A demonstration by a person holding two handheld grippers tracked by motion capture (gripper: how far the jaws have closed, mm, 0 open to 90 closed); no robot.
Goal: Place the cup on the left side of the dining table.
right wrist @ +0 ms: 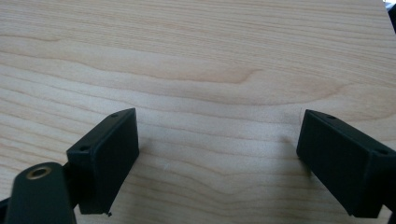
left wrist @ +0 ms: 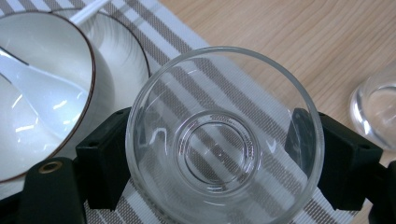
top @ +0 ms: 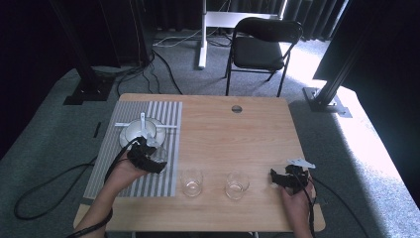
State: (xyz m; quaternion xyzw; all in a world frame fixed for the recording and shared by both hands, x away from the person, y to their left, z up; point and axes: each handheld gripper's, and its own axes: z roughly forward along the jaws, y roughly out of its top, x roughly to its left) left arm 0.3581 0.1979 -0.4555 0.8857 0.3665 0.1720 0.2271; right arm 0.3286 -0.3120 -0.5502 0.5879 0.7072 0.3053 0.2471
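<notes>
The left gripper has its black fingers clamped on either side of a small clear glass cup, held mouth toward the camera riding on that gripper. The cup sits over the grey-and-white striped placemat at the left of the pale wooden bench, just beside a white bowl with a thin brown rim that stands on a white saucer. A white spoon lies in the bowl.

Two more clear glass cups stand on the bare wood near the front edge: one just right of the placemat, the other a little farther right.

The right gripper rests low over the bench at the right, well apart from the cups, its fingers spread wide with nothing but wood grain between them.
</notes>
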